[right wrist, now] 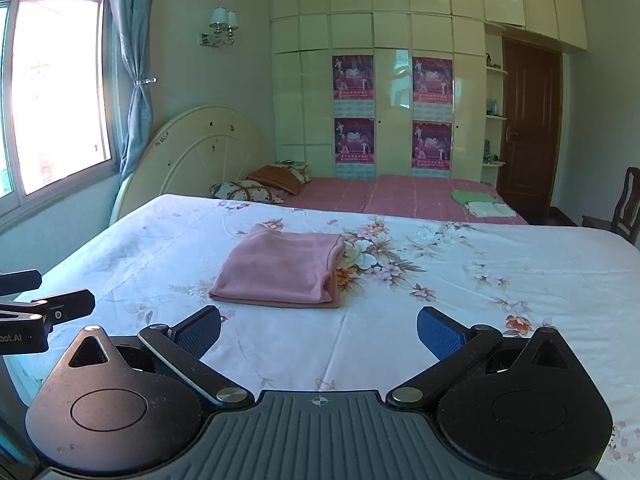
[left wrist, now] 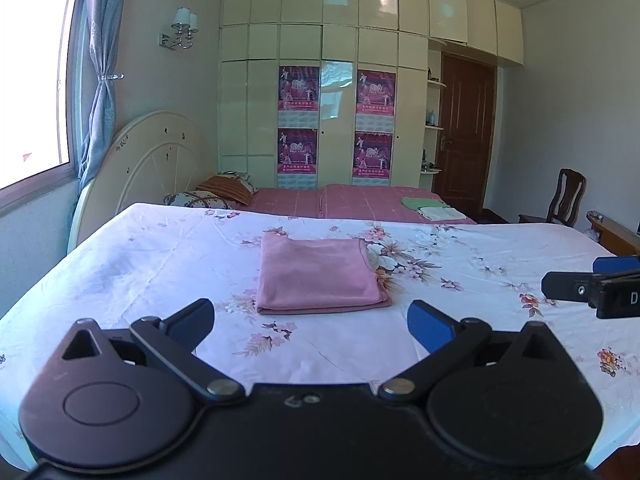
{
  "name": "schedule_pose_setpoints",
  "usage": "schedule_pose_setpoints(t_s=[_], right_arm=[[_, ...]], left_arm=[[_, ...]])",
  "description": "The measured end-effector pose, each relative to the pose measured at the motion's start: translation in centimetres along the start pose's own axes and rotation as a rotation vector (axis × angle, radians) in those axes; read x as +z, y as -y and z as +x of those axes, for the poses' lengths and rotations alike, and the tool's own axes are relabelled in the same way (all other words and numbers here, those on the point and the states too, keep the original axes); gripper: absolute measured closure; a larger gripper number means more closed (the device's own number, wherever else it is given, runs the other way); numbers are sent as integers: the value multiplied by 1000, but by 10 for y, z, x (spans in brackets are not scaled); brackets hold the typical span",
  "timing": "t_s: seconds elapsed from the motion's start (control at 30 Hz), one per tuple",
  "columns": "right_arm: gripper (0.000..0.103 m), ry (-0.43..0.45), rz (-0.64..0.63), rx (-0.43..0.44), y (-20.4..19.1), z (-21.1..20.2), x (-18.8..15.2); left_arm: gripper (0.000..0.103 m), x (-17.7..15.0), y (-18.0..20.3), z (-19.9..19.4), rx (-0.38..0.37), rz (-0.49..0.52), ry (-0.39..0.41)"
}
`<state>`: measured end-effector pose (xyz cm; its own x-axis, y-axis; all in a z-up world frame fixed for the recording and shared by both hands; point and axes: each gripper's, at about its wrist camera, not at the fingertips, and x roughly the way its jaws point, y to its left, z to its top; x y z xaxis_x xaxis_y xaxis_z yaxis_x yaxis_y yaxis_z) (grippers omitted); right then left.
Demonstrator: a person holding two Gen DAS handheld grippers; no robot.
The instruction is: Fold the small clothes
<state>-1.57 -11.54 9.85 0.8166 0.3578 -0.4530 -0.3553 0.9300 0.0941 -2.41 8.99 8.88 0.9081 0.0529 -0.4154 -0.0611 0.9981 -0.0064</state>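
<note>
A pink garment (left wrist: 320, 274) lies folded into a flat rectangle on the floral white sheet (left wrist: 160, 264); it also shows in the right wrist view (right wrist: 282, 268). My left gripper (left wrist: 312, 322) is open and empty, hovering just short of the garment's near edge. My right gripper (right wrist: 319, 330) is open and empty, a little back from the garment. The right gripper also shows at the right edge of the left wrist view (left wrist: 592, 284), and the left gripper at the left edge of the right wrist view (right wrist: 44, 304).
Behind the sheet lies a bed with a pink cover (left wrist: 360, 200), pillows (left wrist: 224, 192) and folded green and white cloths (left wrist: 430, 206). A cream wardrobe (left wrist: 320, 80), a brown door (left wrist: 464, 132), a wooden chair (left wrist: 564, 200) and a window (left wrist: 32, 80) surround it.
</note>
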Motion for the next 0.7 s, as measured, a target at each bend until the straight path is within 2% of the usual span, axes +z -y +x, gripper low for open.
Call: schedule_pose_setpoints(t_s=[0.7], right_arm=[[0,4,7,-4,9,-7,-1]], left_arm=[[0,1,11,1,-7,21,9]])
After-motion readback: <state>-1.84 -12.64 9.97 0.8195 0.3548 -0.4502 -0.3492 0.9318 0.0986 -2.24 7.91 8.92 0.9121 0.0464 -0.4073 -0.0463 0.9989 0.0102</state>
